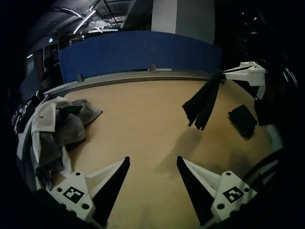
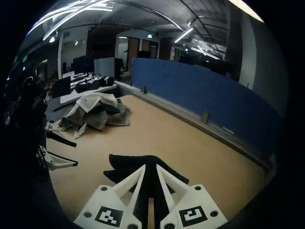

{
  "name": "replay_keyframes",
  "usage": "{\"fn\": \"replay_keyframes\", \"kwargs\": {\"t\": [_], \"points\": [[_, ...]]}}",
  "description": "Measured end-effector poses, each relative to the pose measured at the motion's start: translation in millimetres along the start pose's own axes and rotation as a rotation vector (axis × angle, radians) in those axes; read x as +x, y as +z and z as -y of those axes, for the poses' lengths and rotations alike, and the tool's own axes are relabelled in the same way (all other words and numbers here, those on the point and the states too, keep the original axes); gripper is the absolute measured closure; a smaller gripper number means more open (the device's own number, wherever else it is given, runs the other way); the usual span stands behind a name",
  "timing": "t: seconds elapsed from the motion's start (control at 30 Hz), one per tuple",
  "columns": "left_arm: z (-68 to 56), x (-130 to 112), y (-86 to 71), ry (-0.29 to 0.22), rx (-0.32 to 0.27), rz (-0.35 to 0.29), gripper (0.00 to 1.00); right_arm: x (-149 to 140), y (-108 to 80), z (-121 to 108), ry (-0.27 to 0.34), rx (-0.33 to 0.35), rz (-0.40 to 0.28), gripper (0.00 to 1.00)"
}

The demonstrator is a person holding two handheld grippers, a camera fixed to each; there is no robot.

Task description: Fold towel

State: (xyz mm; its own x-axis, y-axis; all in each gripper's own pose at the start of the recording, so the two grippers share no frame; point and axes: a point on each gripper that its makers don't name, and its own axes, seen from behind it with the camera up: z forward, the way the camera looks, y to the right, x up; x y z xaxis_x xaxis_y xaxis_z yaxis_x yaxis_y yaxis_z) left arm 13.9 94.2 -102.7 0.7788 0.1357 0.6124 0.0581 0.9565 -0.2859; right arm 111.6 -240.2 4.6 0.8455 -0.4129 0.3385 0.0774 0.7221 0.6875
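**Catch a second corner before you lay it down**

Your right gripper [image 2: 150,168] is clenched on the dark towel [image 1: 202,103], both fingers pinching one edge. The cloth hangs from it in a narrow, bunched strip above the counter [image 1: 145,114], well apart from the pile of laundry [image 1: 57,126]. Your left gripper [image 1: 153,158] is released, its fingers spread wide with nothing between them, and it sits nearer the pile than the towel does. A small dark folded piece [image 1: 243,120] lies on the counter beyond the towel, farthest from the pile.

The step in hand looks like opening the towel out. Bring the left gripper away from the pile and take the hanging edge just under the right grip, then slide along it to find the corner. Draw the two grippers apart until that edge runs taut. Lower the towel flat onto the bare wood between pile and folded piece, so neither gets dragged in.
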Motion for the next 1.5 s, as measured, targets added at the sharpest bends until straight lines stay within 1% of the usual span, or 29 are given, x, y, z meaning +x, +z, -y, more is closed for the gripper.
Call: {"fn": "replay_keyframes", "kwargs": {"t": [0.1,0.3,0.5,0.63,0.93,1.07,1.2,1.33,1.5], "points": [[-3.4,1,1.0,0.001,-0.003,0.000,0.09,-2,-10.5,-13,0.008,-0.017,-0.001,0.96],[-12.4,2,5.1,0.002,-0.013,0.001,0.09,-10,-35.0,-46,0.027,-0.063,0.003,0.96],[-22.8,3,11.2,0.005,-0.025,0.005,0.09,-21,-62.2,-83,0.044,-0.116,0.012,0.96],[-28.2,3,15.3,0.016,-0.029,0.011,0.08,-31,-79.6,-108,0.057,-0.153,0.019,0.96],[-35.8,2,21.1,0.036,-0.029,0.023,0.09,-57,-112.8,-165,0.064,-0.234,0.053,0.96],[-37.3,2,22.9,0.041,-0.027,0.028,0.09,-66,-122.9,-189,0.069,-0.264,0.065,0.96],[-39.0,2,24.3,0.047,-0.026,0.033,0.09,-73,-128.9,-209,0.079,-0.287,0.071,0.96],[-40.5,2,25.8,0.050,-0.025,0.037,0.09,-79,-130.6,-220,0.093,-0.299,0.074,0.96],[-41.7,3,29.4,0.053,-0.025,0.040,0.09,-91,-129.2,-229,0.108,-0.306,0.087,0.96]]}}
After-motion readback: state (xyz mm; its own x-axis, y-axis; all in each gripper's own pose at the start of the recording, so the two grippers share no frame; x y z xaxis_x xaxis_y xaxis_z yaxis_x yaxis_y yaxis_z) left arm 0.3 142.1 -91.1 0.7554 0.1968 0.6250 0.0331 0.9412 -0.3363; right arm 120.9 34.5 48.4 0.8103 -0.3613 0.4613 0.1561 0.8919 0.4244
